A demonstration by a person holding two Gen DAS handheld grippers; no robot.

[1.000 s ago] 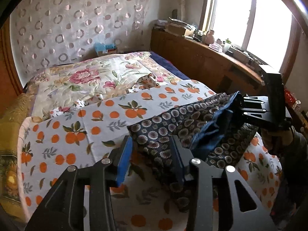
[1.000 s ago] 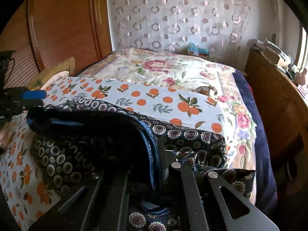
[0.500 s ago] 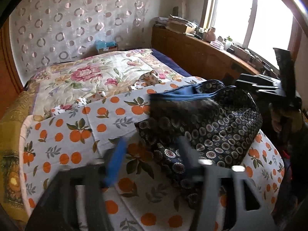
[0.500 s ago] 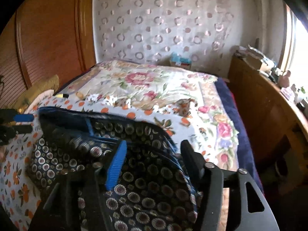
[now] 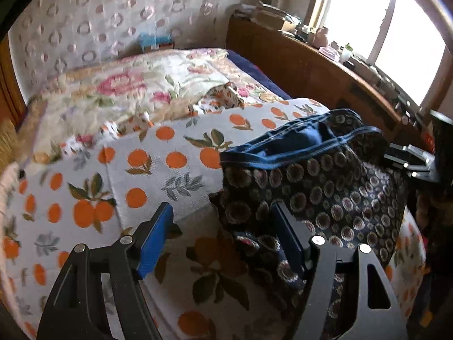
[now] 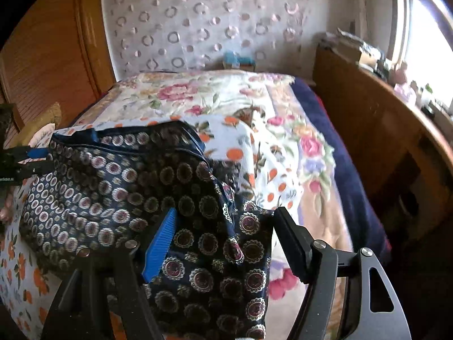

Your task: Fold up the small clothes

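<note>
A dark navy garment with a round medallion print and a blue waistband point(image 5: 311, 181) lies bunched on the orange-print sheet point(image 5: 158, 170). It fills the lower left of the right wrist view point(image 6: 136, 187). My left gripper point(image 5: 223, 229) is open, its right finger beside the garment's left edge. My right gripper point(image 6: 226, 235) is open, with a fold of the garment lying between and under its fingers. The right gripper also shows at the right edge of the left wrist view point(image 5: 410, 161).
A floral quilt point(image 5: 141, 90) covers the far half of the bed. A wooden ledge with clutter point(image 5: 325, 56) runs along the right under the window. A wooden panel point(image 6: 51, 56) stands at the left. A blue box point(image 6: 237, 59) sits at the bedhead.
My right gripper was shut on the garment's waistband one second ago; it has opened and let go. The garment's folded part dropped forward onto itself. My left gripper stayed open and shifted slightly.
</note>
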